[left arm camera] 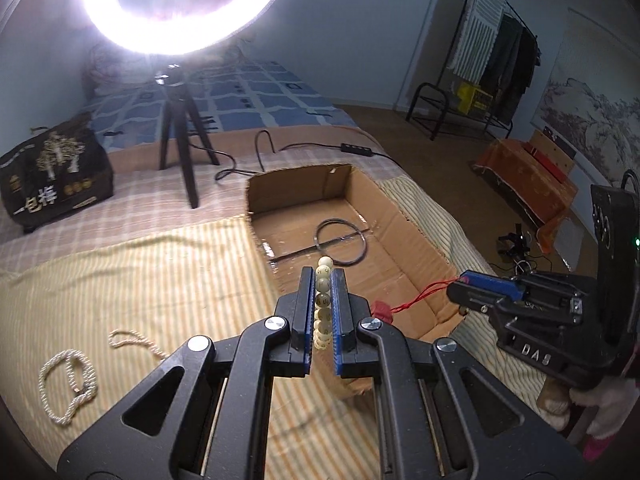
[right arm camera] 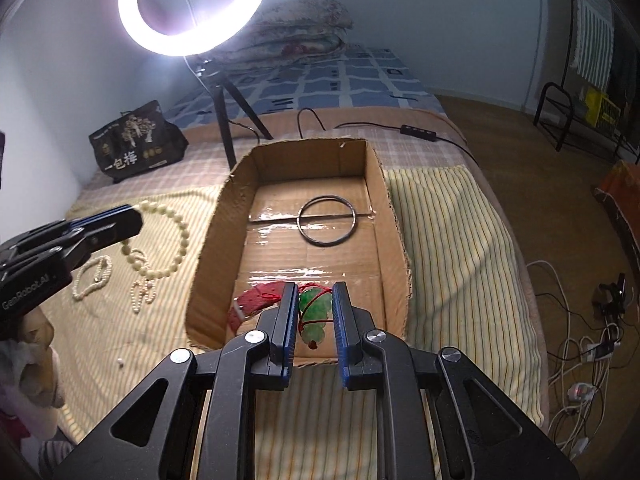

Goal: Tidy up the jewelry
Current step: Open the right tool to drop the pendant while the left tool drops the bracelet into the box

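My left gripper (left arm camera: 323, 278) is shut on a cream bead bracelet (left arm camera: 323, 308) and holds it above the bed, left of the cardboard box (left arm camera: 404, 216). In the right wrist view the bracelet (right arm camera: 176, 240) hangs from the left gripper (right arm camera: 132, 220). My right gripper (right arm camera: 314, 294) is shut on a green jade pendant (right arm camera: 314, 312) with a red cord, over the box's near end (right arm camera: 304, 152). A red pouch (right arm camera: 256, 304) lies in the box by the pendant. A dark metal bangle (right arm camera: 326, 220) lies on the box floor.
Pearl strands (right arm camera: 94, 280) and a beige cord necklace (left arm camera: 68, 384) lie on the striped blanket left of the box. A ring light on a tripod (right arm camera: 224, 120) and a black bag (right arm camera: 136, 144) stand behind. Cables trail on the floor at the right.
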Motion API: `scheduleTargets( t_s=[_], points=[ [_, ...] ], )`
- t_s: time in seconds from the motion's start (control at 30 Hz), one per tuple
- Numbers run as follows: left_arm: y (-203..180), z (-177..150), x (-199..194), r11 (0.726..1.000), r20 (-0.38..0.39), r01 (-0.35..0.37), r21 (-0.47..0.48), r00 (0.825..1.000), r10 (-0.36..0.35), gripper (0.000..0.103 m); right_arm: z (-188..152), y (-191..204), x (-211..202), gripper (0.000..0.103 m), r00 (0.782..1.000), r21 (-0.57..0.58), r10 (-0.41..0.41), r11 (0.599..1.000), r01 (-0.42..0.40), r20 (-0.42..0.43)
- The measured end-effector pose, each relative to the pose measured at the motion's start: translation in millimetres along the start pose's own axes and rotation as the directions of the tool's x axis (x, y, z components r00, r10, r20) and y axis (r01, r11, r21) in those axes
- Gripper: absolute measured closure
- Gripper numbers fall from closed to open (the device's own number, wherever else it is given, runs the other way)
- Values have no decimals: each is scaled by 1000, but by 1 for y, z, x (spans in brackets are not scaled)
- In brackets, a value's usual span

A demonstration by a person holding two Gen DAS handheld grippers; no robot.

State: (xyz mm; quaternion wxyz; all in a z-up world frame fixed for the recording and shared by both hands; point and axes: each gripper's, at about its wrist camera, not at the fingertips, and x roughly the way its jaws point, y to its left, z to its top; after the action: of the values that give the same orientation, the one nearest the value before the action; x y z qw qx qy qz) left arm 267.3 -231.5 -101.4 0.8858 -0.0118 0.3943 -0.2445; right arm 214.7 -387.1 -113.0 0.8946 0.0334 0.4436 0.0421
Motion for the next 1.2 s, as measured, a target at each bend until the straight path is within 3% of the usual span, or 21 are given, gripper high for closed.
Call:
scheduleTargets(
  t_s=[0.5,1.2],
  points=[
    [-11,-2,65,1000,-96,-18,22,995,20,98,-9,-20,37,88,998,32,-20,999,22,-62],
    [-1,1,79,999,-150,-15,-32,989,11,97,-9,-13,39,85,998,1,-24,1000,24,-66]
  ],
)
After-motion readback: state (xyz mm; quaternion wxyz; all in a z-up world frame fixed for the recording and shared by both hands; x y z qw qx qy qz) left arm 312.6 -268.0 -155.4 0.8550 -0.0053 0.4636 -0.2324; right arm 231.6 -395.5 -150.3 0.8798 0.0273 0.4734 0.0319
